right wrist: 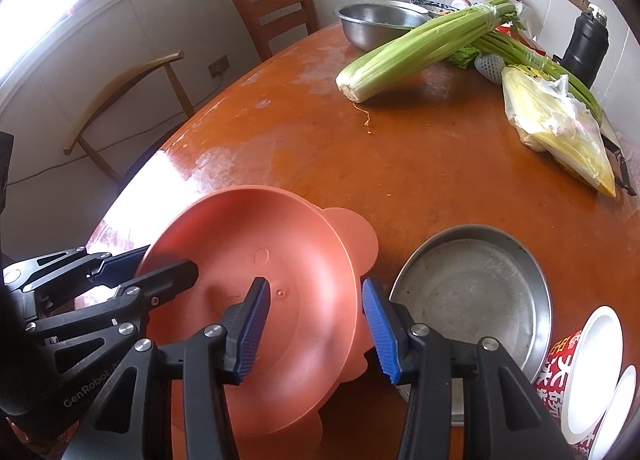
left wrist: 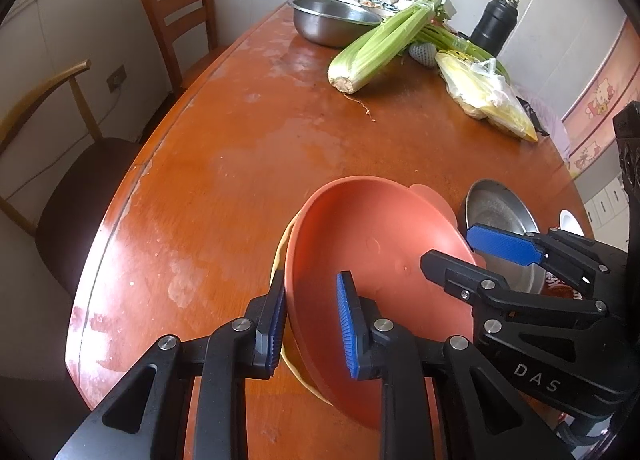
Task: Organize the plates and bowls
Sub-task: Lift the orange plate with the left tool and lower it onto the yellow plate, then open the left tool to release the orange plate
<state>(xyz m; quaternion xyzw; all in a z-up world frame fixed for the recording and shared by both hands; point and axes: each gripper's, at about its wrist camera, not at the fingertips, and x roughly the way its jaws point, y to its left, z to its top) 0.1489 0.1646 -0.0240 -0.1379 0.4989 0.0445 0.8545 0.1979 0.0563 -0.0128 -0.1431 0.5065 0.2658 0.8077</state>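
An orange plastic bowl [left wrist: 372, 244] [right wrist: 248, 236] with scalloped ears hangs tilted over the near part of the wooden table [left wrist: 240, 140]. My left gripper [left wrist: 312, 324] [right wrist: 168, 260] is shut on its left wall, one pad outside and one inside. My right gripper [right wrist: 316, 324] [left wrist: 448, 248] is shut on its right wall in the same way. A thin yellow rim [left wrist: 280, 248] shows under the bowl's left edge; I cannot tell what it belongs to. A shallow steel plate [right wrist: 472, 288] [left wrist: 500, 212] lies on the table just right of the bowl.
A red noodle cup [right wrist: 560, 364] with white dishes stands at the near right. At the far end are a steel basin [right wrist: 376, 24], celery [right wrist: 420, 52], a bag of yellow food [right wrist: 560, 132] and a black flask [right wrist: 586, 44]. Two chairs [left wrist: 176, 12] [left wrist: 80, 188] stand on the left.
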